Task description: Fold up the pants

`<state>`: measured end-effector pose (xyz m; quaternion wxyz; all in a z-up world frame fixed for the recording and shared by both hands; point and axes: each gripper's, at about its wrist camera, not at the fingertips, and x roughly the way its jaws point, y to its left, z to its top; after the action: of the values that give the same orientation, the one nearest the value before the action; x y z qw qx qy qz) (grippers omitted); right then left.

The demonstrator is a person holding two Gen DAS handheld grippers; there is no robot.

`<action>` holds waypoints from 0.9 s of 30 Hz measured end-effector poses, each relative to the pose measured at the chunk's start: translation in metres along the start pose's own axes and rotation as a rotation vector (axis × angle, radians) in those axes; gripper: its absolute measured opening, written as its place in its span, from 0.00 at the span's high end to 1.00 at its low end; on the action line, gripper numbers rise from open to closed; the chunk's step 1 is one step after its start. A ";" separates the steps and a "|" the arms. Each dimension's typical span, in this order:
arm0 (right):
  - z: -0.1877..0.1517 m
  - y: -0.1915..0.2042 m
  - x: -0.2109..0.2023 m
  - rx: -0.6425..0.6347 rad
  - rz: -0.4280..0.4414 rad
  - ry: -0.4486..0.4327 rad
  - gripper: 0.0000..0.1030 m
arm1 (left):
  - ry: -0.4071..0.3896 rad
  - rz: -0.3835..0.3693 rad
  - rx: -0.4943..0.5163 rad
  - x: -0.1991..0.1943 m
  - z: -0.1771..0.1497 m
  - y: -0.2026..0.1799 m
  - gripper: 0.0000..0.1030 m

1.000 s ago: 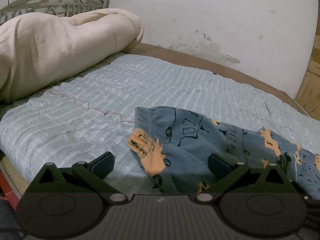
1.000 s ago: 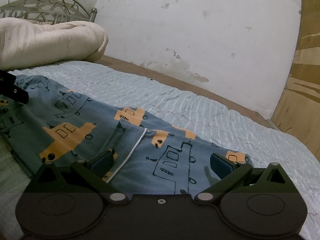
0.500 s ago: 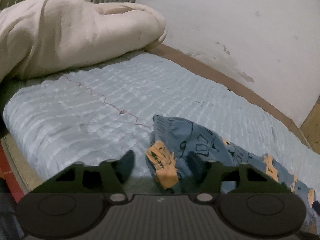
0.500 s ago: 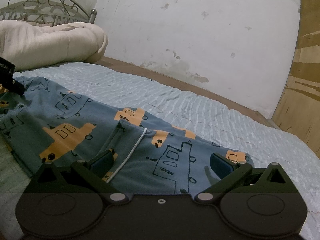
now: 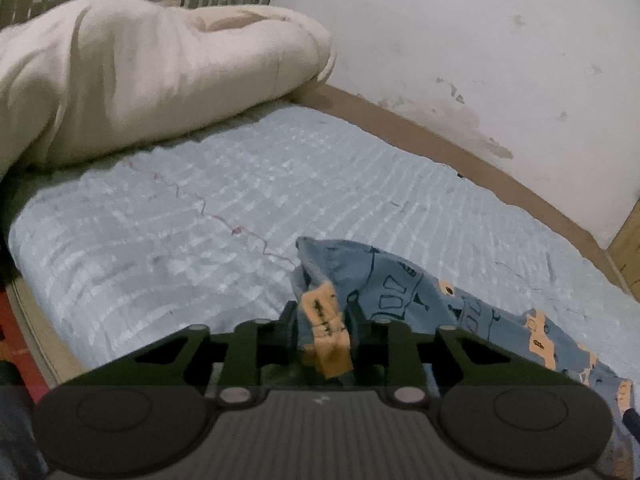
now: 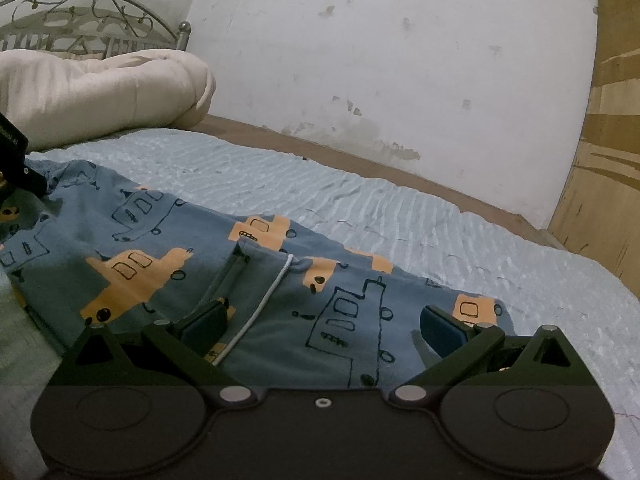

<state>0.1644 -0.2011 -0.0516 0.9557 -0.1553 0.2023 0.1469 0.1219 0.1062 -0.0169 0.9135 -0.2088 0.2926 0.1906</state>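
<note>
While the left gripper points down at the near edge of the bed, I see its fingers closing on a bunched corner of the pants; the orange-printed fold sits squarely between them, and both pads look to be touching the cloth on either side. The rest of the blue garment trails away to the right of that pinch, across the pale blue ribbed bedspread.

Right wrist view: the pants lie spread flat on the bedspread, running from the far left toward the right gripper. Its fingers are spread wide, one on each side of the fabric just above it; the white cord seam runs up beside the left-hand finger. I cannot tell whether the tips rest on the cloth, but nothing is pinched here.

A dark piece of the other gripper shows at the left edge of this view, at the far end of the garment. A cream duvet is heaped at the head of the bed, well apart from the pants.
</note>
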 end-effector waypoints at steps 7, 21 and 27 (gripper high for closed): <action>-0.002 0.002 -0.002 -0.008 -0.013 -0.018 0.01 | -0.063 -0.005 0.062 -0.014 0.005 -0.019 0.81; 0.006 -0.024 -0.048 -0.105 -0.070 -0.074 0.01 | -0.207 -0.279 0.301 -0.069 0.020 -0.117 0.82; -0.011 -0.071 -0.084 -0.061 -0.167 -0.045 0.01 | -0.205 -0.422 0.446 -0.081 0.002 -0.182 0.82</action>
<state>0.1115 -0.2883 -0.0079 0.9637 -0.1974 0.1628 0.0763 0.1465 -0.0639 0.0834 0.9808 -0.0394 0.1836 -0.0519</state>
